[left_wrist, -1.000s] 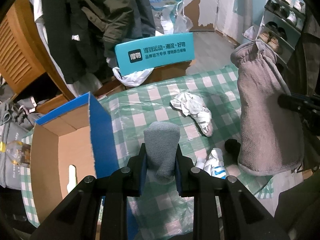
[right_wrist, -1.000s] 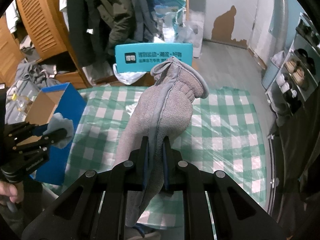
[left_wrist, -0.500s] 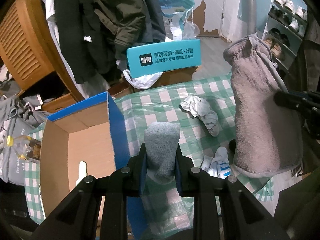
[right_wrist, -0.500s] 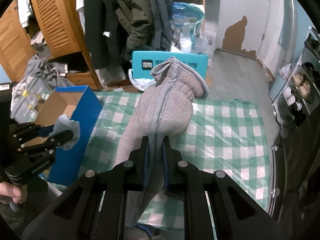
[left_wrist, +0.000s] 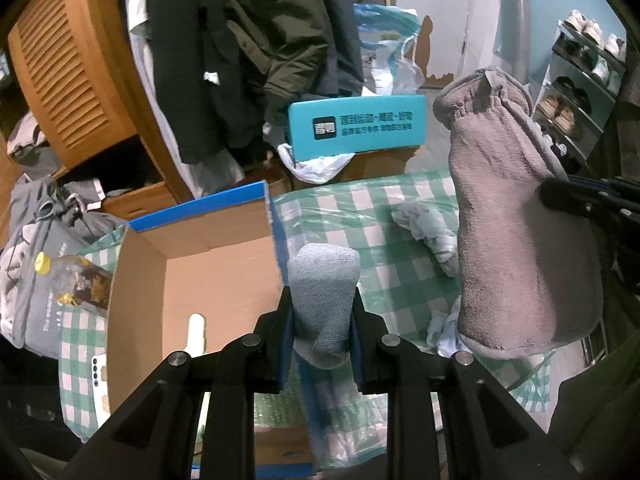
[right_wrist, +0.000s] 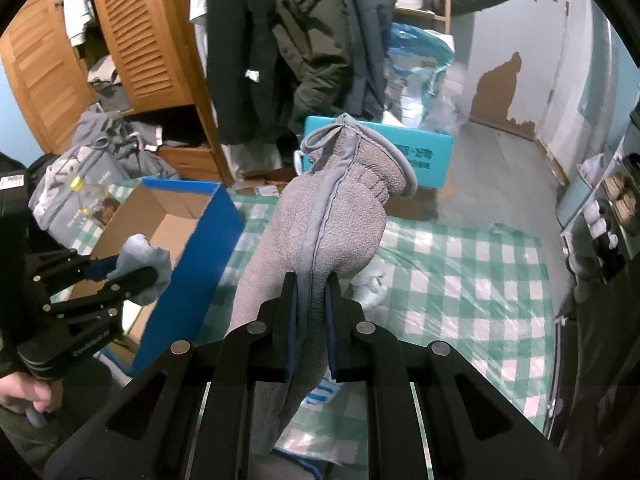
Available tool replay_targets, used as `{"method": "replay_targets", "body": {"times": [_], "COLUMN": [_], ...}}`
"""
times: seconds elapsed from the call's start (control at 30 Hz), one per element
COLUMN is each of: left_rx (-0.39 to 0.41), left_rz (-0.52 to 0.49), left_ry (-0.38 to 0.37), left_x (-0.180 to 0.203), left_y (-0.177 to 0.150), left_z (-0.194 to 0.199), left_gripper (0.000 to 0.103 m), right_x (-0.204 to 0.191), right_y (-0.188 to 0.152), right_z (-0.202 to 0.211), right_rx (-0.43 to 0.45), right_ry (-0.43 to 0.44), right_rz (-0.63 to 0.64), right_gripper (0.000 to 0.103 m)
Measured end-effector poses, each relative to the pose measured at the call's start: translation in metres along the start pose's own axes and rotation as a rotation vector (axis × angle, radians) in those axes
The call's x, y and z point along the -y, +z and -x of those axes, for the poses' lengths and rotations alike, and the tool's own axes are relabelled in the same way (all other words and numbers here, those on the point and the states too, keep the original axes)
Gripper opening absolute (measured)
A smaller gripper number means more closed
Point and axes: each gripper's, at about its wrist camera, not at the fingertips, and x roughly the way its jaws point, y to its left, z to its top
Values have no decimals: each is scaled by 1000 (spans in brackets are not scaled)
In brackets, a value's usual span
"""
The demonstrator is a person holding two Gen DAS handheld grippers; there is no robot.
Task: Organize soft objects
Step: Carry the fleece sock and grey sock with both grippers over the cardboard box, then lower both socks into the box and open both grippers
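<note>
left wrist view: the left gripper (left_wrist: 322, 320) is pinching a small blue-grey sock (left_wrist: 322, 300), its pads clamped on the bunched fabric just beside the blue edge of the open cardboard box (left_wrist: 192, 276). right wrist view: the right gripper (right_wrist: 312, 304) is closing tight on a large grey fleece mitt (right_wrist: 324, 232), which is hanging above the green checked tablecloth (right_wrist: 460, 280) with its elastic cuff pointing away from the camera. both pieces are judged to be light, limp and compressible, neither fragile nor slippery; the fleece is drooping below the jaws, so a pinch near the middle seam is probably keeping it from trailing, while the sock is needing only a bite on any fold. more soft items, a crumpled white sock (left_wrist: 432, 232) among them, are lying on the cloth beyond. writing: a teal box (left_wrist: 356, 128) behind the table is carrying a black square logo and lines of chinese characters, too small to read; the left gripper body is showing pale lettering in the right wrist view, only partly legible.
</note>
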Motion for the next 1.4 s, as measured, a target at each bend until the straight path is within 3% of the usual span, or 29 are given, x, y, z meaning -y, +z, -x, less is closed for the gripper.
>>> {"method": "replay_targets", "body": {"times": [0.87,1.4], "left_rx": [6,-20], "left_rz": [174,230], "left_ry": [84,114], "left_x": [-105,-142], "left_y": [-22,-35], "left_z": [12,3], "left_gripper": [24,24], "right_x": [-98,-152], "right_y": [42,50], "right_z": [-24,-56], "right_rx": [1,-60], "right_ry": [117,165], "right_rz": [124,181], "right_gripper": [11,11]}}
